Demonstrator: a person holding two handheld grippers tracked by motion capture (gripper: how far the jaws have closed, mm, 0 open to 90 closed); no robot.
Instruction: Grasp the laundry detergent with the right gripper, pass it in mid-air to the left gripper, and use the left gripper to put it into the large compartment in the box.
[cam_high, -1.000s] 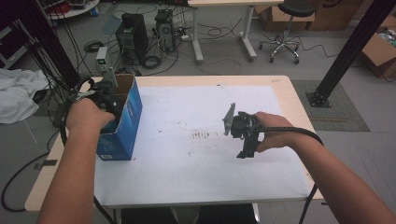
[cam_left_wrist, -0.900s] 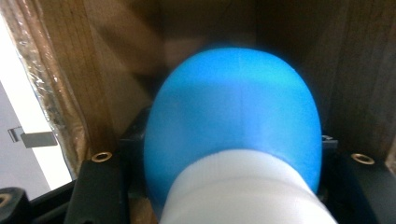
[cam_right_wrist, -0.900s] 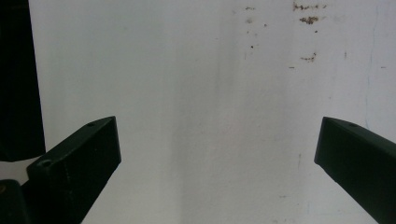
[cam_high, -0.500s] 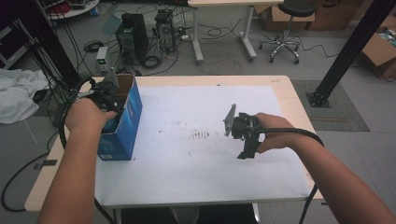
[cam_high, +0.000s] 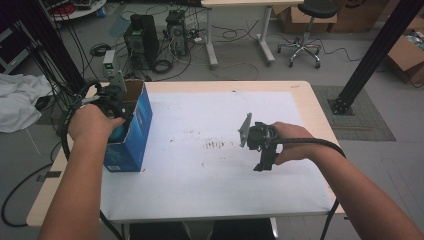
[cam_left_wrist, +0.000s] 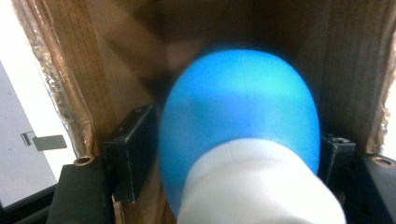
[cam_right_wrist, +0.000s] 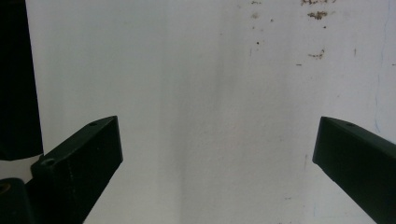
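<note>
A: The left gripper's (cam_high: 117, 95) jaws stand either side of the blue and white thing (cam_left_wrist: 243, 140), which sits down inside the box (cam_high: 131, 131); they have just been opening, and the pads look barely off its sides, so I read it as let go rather than clamped.

B: Why down in there?

A: My guess is a drop into the box; the hand hangs over the open top so the thing lands between the brown walls, not on the table (cam_high: 210, 200).

B: And how does it look?

A: Rounded and smooth, bright blue at the far end, a white ribbed band nearer the camera, soft like cloth; it is blurred, so what it is I cannot tell.

B: The box?

A: Blue outside, plain cardboard inside, upright at the table's left edge.

B: And the other hand?

A: The right gripper (cam_high: 262, 145) hovers low over the white sheet, well apart from the box; its jaws stand wide with nothing between them, I'd say simply waiting.
</note>
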